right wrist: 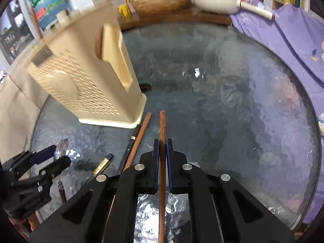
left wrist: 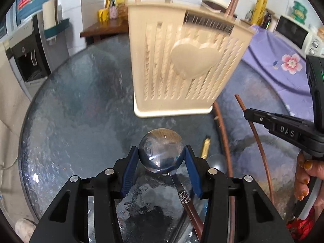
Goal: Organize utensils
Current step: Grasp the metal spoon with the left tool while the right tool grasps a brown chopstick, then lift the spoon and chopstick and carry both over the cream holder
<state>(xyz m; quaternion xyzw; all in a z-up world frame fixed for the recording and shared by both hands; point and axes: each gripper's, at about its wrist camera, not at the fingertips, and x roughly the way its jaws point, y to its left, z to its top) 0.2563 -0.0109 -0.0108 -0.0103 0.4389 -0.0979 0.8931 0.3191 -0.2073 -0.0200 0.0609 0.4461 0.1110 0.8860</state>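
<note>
My left gripper [left wrist: 161, 154] is shut on the round bowl of a metal spoon [left wrist: 161, 150] with a brown handle, held above the glass table [left wrist: 81, 101]. A cream slotted utensil holder [left wrist: 182, 60] with a raised heart stands ahead of it, with chopsticks poking out of its top. My right gripper [right wrist: 162, 143] is shut on a brown chopstick [right wrist: 162, 125] that runs forward between its blue pads. In the left wrist view that right gripper [left wrist: 246, 114] pinches the same chopstick [left wrist: 257, 137] at the right. A second chopstick [right wrist: 139, 139] lies on the glass by the holder [right wrist: 85, 77].
A gold-handled utensil [left wrist: 205, 147] and another spoon lie on the glass near the left gripper. A purple flowered cloth [left wrist: 283, 60] covers a surface at the right, with a microwave [left wrist: 293, 32] behind. A wooden side table [left wrist: 105, 28] and a water dispenser [left wrist: 30, 50] stand at the back left.
</note>
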